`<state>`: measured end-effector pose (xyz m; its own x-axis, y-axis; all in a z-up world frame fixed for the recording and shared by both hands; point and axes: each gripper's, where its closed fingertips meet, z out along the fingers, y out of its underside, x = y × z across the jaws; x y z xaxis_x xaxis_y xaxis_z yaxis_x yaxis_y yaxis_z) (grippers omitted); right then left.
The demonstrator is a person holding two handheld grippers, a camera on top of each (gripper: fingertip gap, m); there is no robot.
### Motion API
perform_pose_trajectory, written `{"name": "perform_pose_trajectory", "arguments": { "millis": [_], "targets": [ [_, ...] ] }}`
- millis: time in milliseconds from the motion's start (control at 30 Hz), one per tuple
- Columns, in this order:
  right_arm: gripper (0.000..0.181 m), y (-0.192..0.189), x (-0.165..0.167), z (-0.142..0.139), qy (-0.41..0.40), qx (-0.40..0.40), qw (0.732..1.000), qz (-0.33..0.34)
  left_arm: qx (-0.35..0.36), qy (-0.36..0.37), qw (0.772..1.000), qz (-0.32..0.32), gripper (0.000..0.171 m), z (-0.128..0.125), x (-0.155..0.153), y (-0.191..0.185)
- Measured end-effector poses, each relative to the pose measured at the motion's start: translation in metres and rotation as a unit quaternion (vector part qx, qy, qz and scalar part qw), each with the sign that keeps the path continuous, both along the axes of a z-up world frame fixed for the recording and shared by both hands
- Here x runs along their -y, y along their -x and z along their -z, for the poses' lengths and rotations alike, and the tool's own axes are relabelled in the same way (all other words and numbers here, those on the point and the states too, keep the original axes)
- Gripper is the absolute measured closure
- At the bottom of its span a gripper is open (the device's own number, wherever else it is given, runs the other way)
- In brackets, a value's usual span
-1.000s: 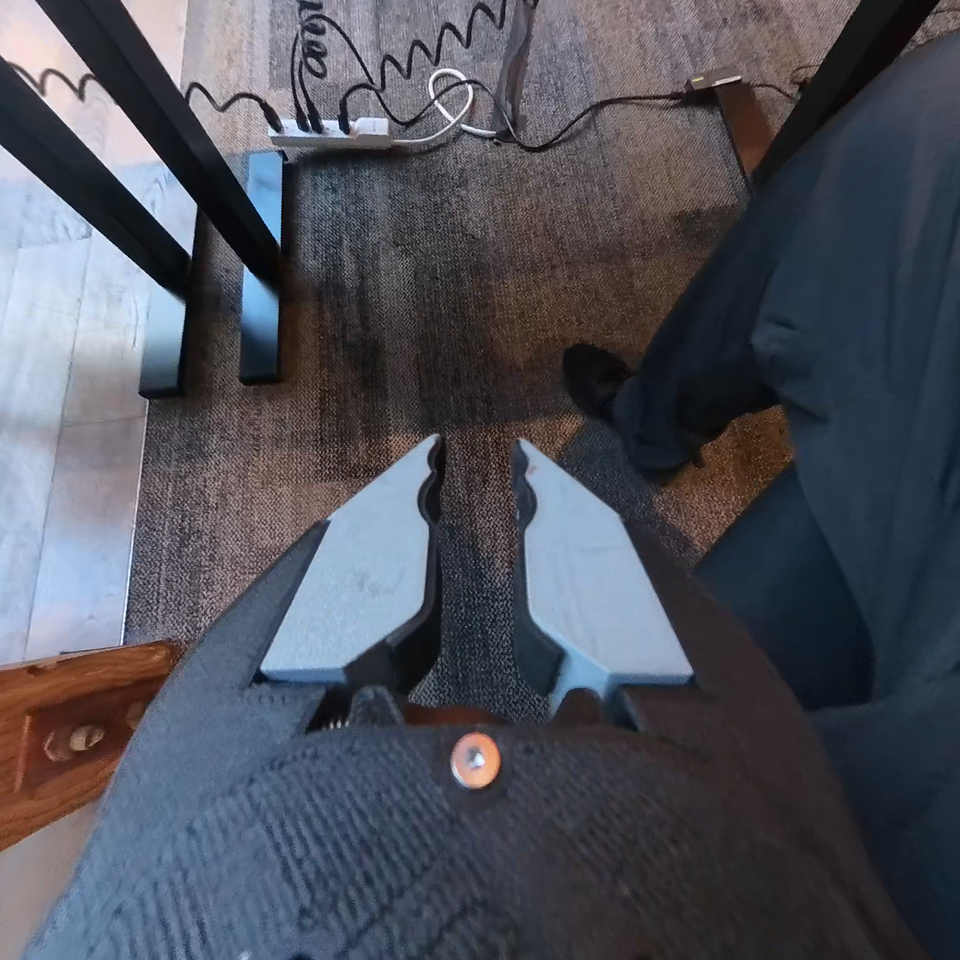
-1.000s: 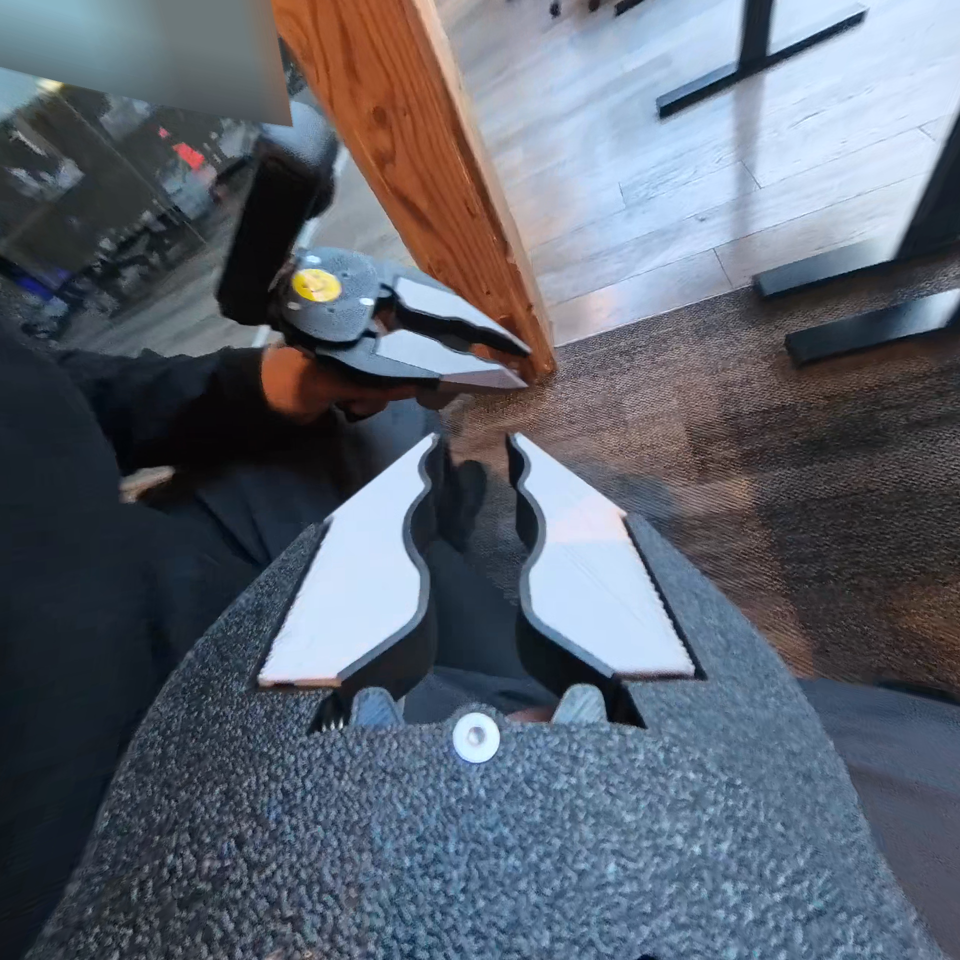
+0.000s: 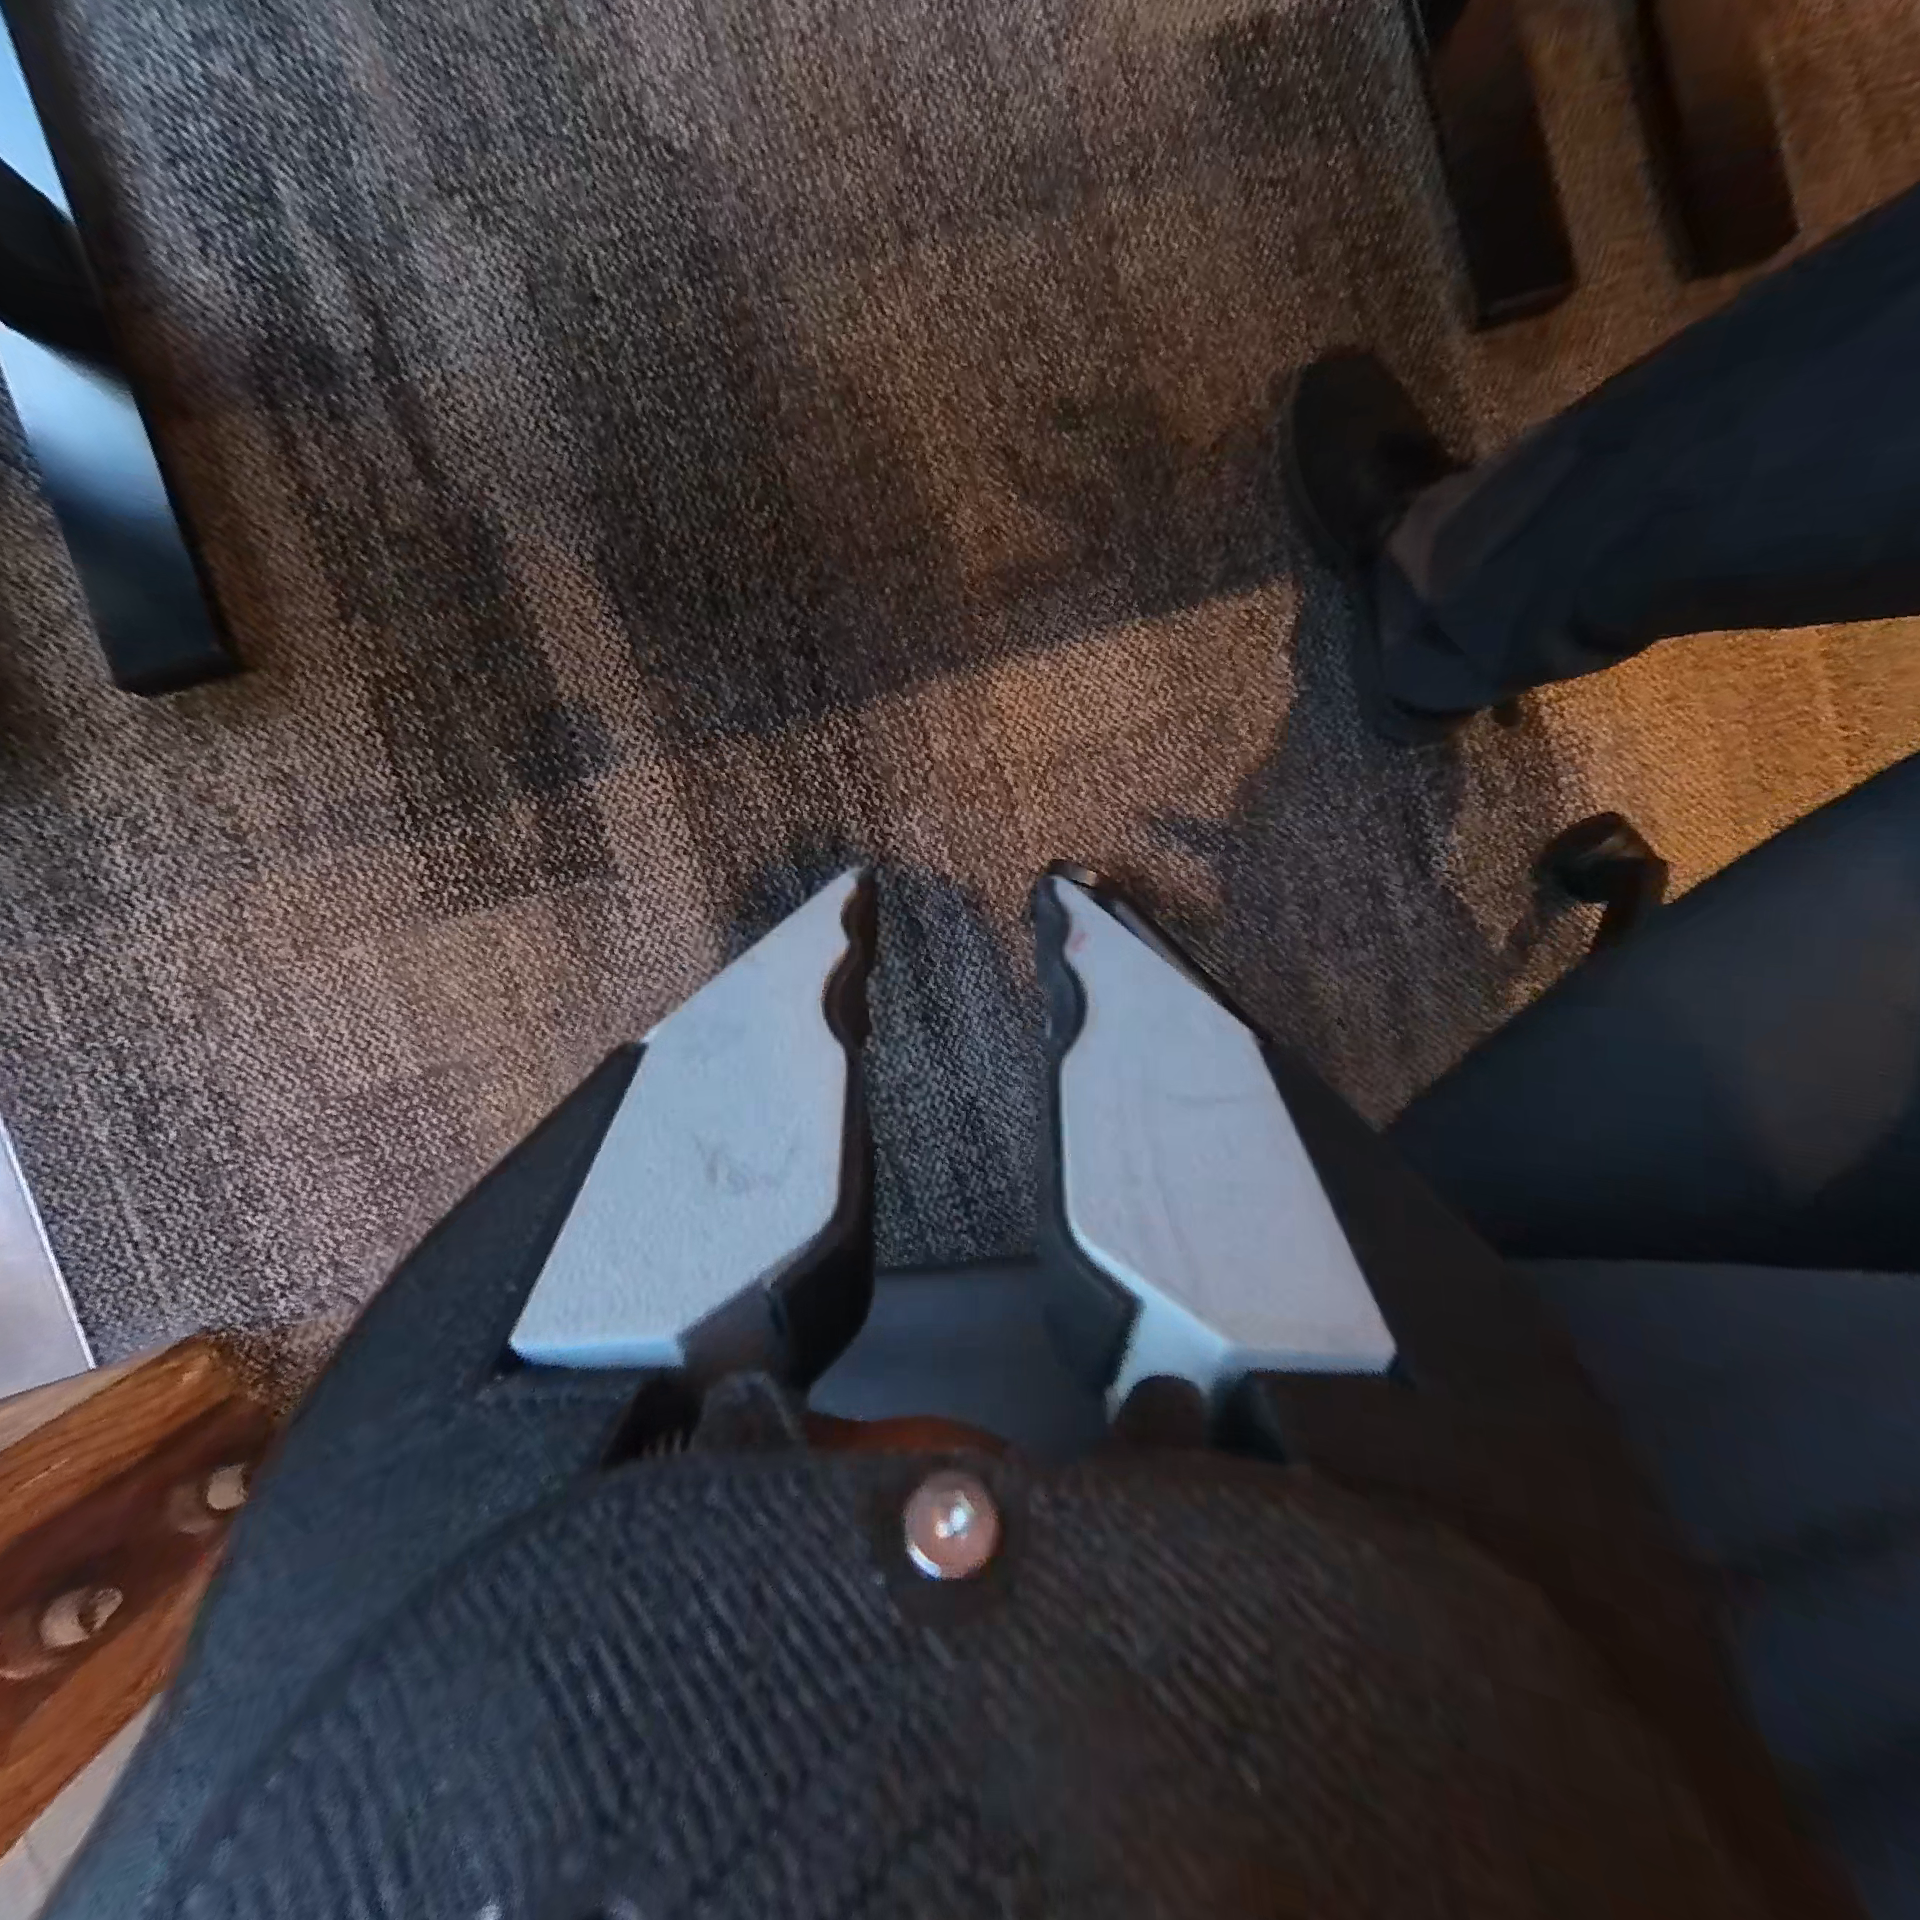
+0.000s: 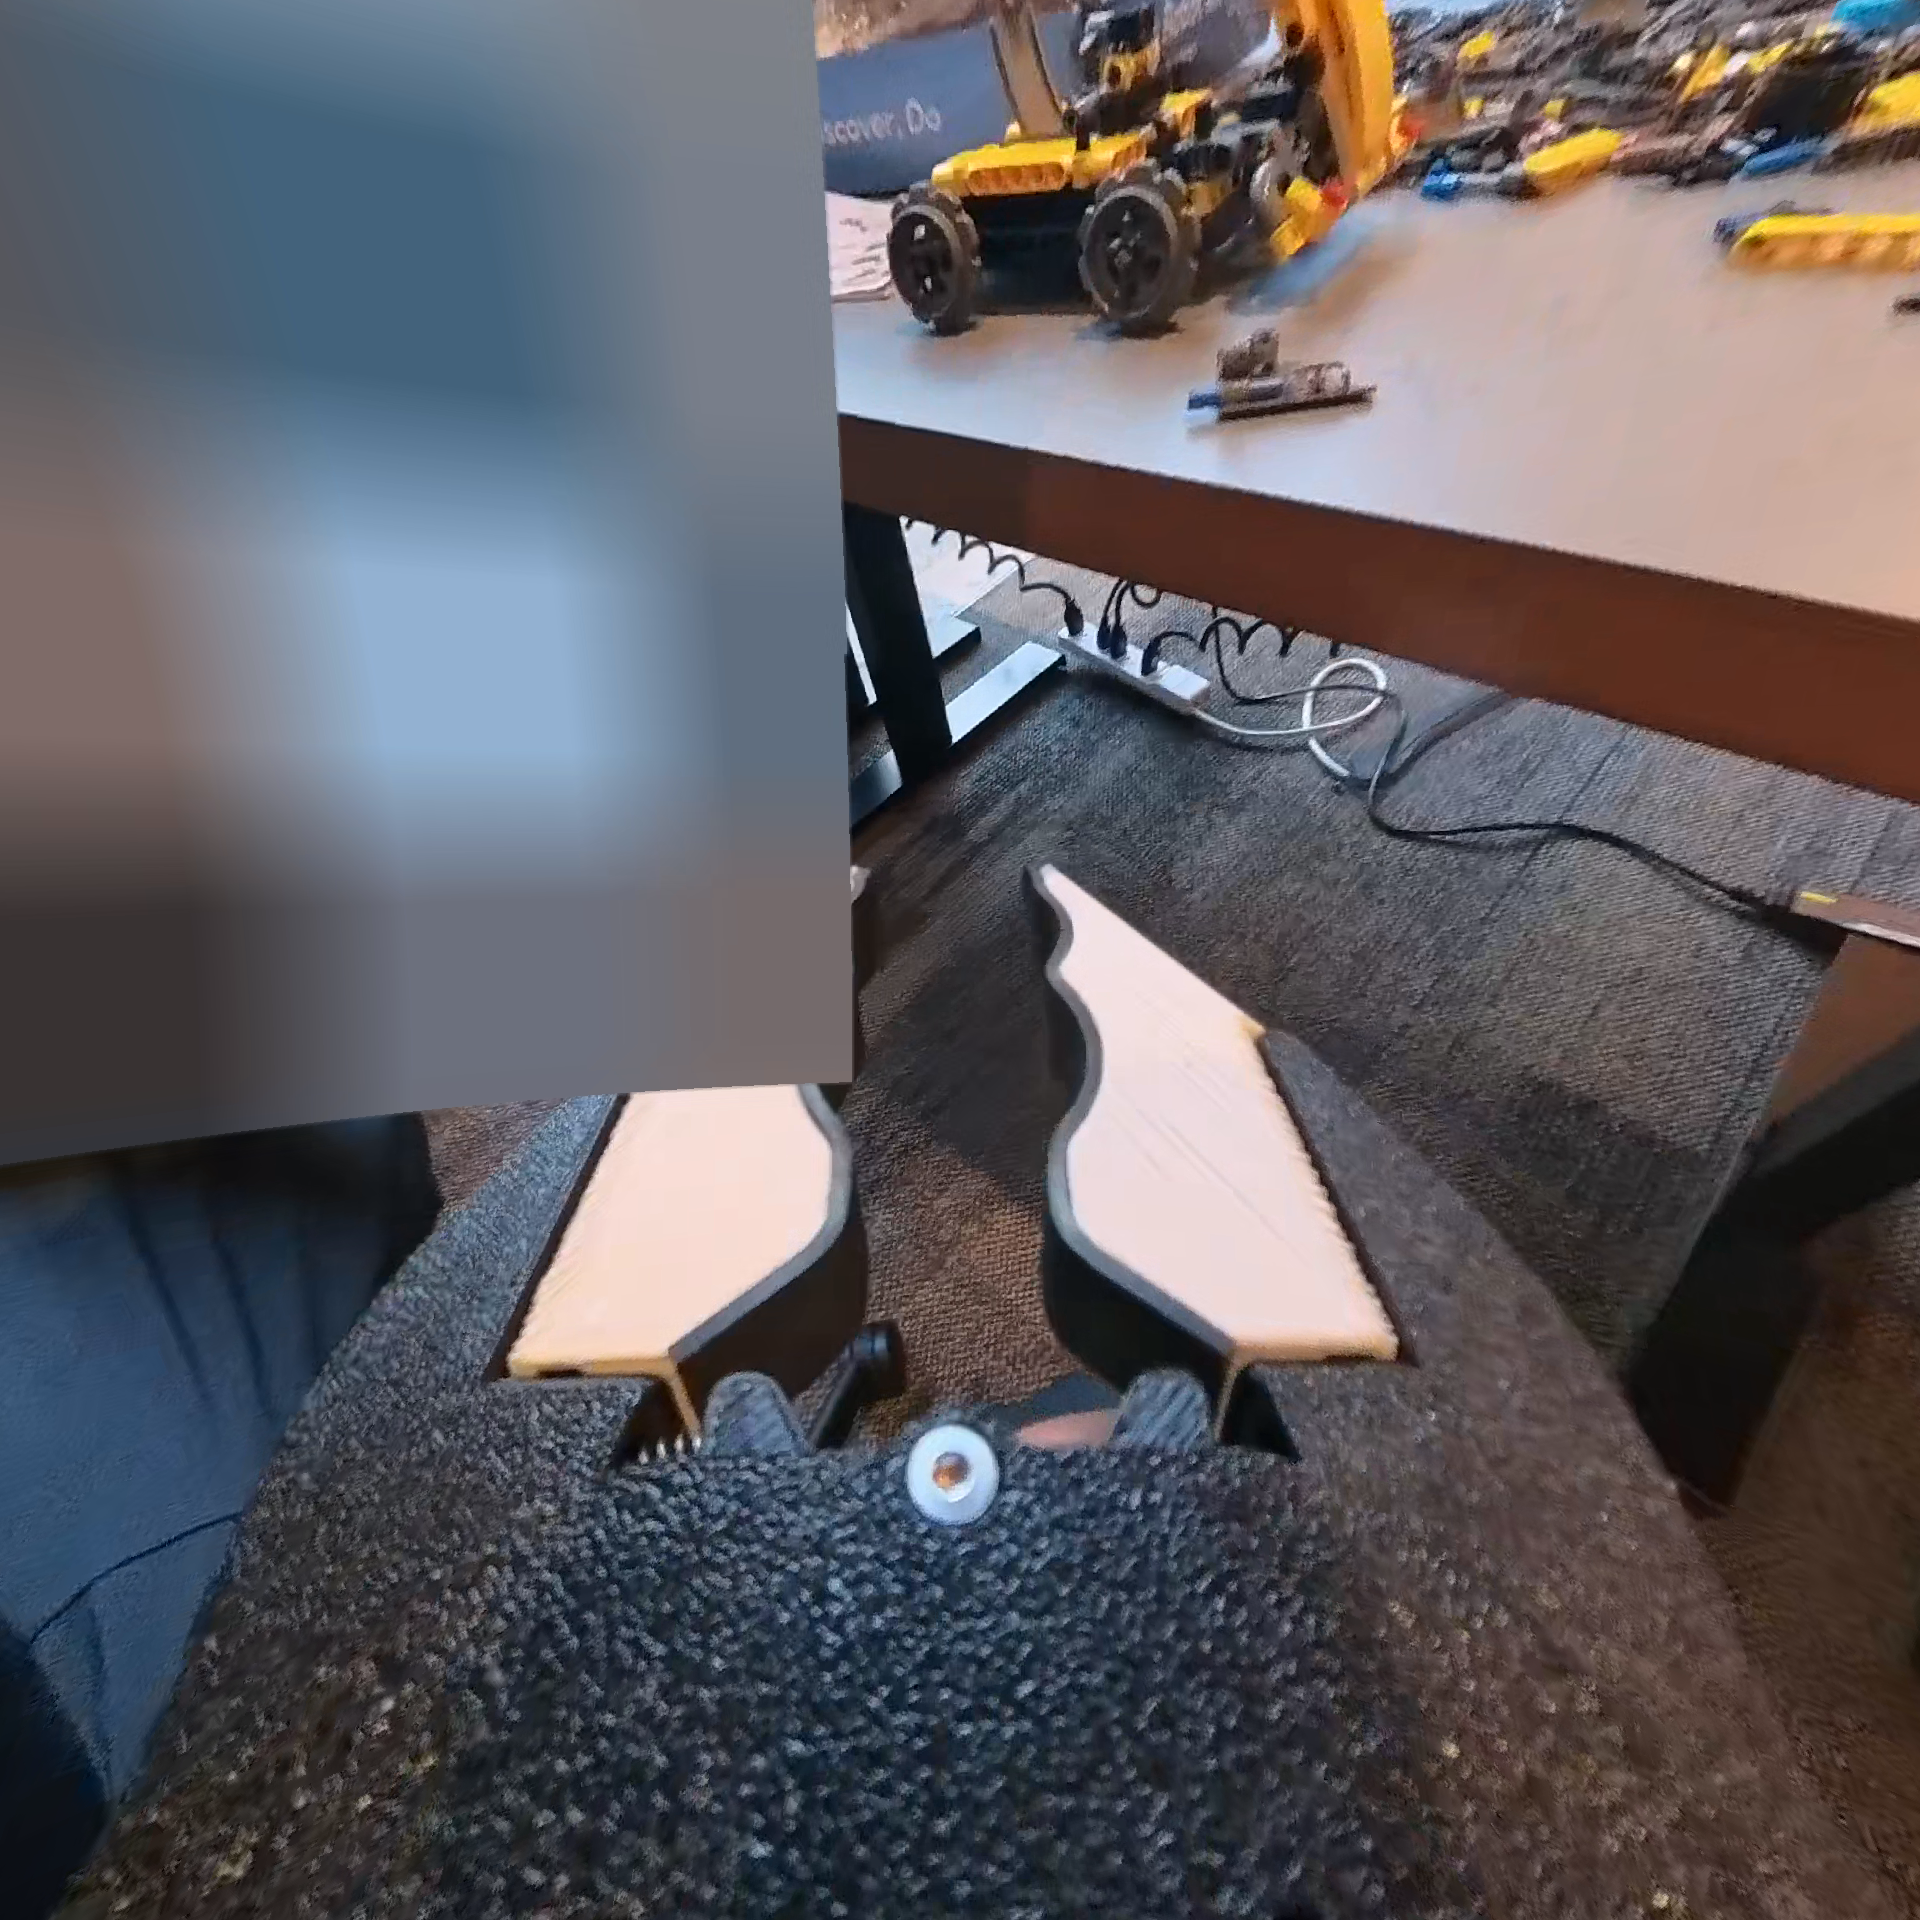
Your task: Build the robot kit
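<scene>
Your left gripper (image 3: 954, 883) points down at the grey-brown carpet (image 3: 727, 416), fingers parted with only carpet showing in the gap; it grasps nothing and touches nothing. A dark trouser leg (image 3: 1662, 468) and a black shoe (image 3: 1351, 457) sit to its right, a wooden frame piece with bolts (image 3: 94, 1538) at lower left, likely part of a seat, and a black table foot (image 3: 114, 520) at upper left.

Your right gripper (image 4: 951, 894) is also released and empty, held low over carpet, aimed toward the underside of the brown table (image 4: 1455, 561); its left fingertip is hidden behind a blur patch. On the tabletop stands a yellow-and-black brick-built wheeled vehicle (image 4: 1122, 197), with a small grey brick assembly (image 4: 1283, 379) nearer the edge and loose yellow and blue pieces (image 4: 1818, 239) scattered behind. They probably lie spread out for easy reach. Under the table, a white power strip (image 4: 1138, 665) with coiled black cables plugged in.

No containers visible in either view.
</scene>
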<state>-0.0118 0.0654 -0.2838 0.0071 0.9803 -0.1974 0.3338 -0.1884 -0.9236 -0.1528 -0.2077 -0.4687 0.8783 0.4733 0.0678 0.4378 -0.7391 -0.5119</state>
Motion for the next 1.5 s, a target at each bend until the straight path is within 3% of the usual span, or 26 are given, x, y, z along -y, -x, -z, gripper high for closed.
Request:
{"name": "perform_pose_trajectory", "arguments": {
  "millis": [33,533,733,967,1100,1267,1500],
  "targets": [
    [0.152,0.003,0.002,0.002,0.001,0.004,1.0,-0.004,-0.005,0.001,1.0,0.0,0.143,0.0,0.001,0.002],
    [0.152,0.039,0.062,0.0,-0.022,0.006,0.995,-0.099,-0.05,-0.019,0.999,0.001,0.144,-0.015,0.033,-0.006],
    [0.152,0.051,0.076,0.002,-0.019,0.008,0.992,-0.122,-0.051,-0.026,0.998,-0.029,0.145,-0.018,0.049,-0.002],
    [0.152,0.059,0.078,0.014,-0.013,0.026,0.992,-0.124,-0.065,-0.055,0.995,-0.049,0.145,-0.029,0.053,0.004],
    [0.147,0.062,0.061,0.017,-0.029,0.028,0.995,-0.089,-0.082,-0.089,0.992,-0.047,0.143,-0.04,0.047,0.007],
    [0.138,0.067,0.041,0.003,-0.029,-0.008,0.998,-0.047,-0.094,-0.118,0.988,-0.038,0.133,-0.06,0.035,0.01],
    [0.132,0.071,0.05,-0.023,-0.055,-0.043,0.995,-0.072,-0.133,-0.137,0.982,0.011,0.133,-0.084,0.012,0.005]
  ]
}}
